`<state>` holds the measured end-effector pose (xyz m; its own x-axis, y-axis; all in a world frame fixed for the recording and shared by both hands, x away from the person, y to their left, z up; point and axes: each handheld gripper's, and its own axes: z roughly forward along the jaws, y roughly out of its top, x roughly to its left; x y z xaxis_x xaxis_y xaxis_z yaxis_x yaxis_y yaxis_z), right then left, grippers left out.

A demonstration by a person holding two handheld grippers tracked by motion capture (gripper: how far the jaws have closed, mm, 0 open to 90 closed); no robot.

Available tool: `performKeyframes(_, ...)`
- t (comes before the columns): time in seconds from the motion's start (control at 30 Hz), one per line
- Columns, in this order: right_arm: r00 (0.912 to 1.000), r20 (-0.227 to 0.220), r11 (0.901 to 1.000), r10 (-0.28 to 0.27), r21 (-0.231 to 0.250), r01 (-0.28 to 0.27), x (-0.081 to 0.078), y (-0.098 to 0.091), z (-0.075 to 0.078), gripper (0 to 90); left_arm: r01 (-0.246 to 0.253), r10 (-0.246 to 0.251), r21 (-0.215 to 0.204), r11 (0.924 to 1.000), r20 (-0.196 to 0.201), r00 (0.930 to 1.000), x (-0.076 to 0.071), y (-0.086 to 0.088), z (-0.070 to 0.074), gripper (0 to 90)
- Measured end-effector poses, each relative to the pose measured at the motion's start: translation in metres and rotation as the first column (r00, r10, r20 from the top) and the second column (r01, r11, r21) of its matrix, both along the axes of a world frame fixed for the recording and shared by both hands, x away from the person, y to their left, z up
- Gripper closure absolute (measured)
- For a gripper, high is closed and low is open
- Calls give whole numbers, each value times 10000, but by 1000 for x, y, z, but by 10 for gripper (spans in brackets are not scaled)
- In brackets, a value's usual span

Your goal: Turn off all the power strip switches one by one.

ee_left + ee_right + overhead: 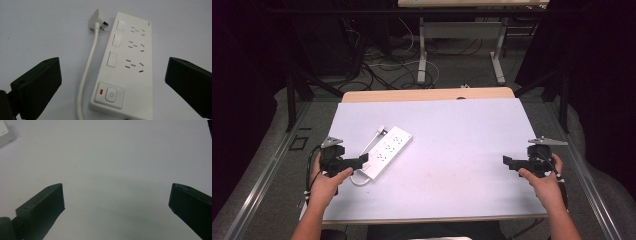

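White power strip (387,151) lies diagonally on the pale tabletop (462,150), left of centre in the high view, long axis running from lower left to upper right. Left gripper (363,159) sits at lower left of that view, held in the person's left hand (326,182), jaw tips just beside the strip's near end; cannot tell if they touch it. In the left gripper view the jaws stand wide apart at the bottom corners, nothing clamped; the power strip (127,65) lies between and beyond them, with a power button (111,95) and red indicator (101,92) at its near end, and three socket groups further up. White cord (88,67) runs along the strip's left side up to the plug (98,21) at upper centre, lying beside the strip's far end. Right gripper (507,161) is at right of the high view, in the right hand (546,185), well apart from the strip. Right gripper view: jaws spread wide, empty, over bare tabletop (112,170); a corner of the power strip (6,133) shows at upper left.
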<state>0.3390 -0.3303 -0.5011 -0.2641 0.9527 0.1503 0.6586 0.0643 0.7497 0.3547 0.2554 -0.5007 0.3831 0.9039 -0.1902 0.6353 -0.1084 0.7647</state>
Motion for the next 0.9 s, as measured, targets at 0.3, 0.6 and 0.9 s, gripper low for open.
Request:
performKeyframes(0.3,9966,-400,9960,726,-499,-746,0,14,1,0,-55,62,350,9994,-200,9998,-4,2,5,90)
performKeyframes(0.6,9951,-330,9931,935,-679,-956,-2,23,1,0,345,-331,361,9988,-374,9988,-7,-1,9,219)
performKeyframes(0.9,9964,-345,9938,777,-769,-802,-4,26,-1,0,416,-390,1030,9938,-270,9989,-8,-6,8,329)
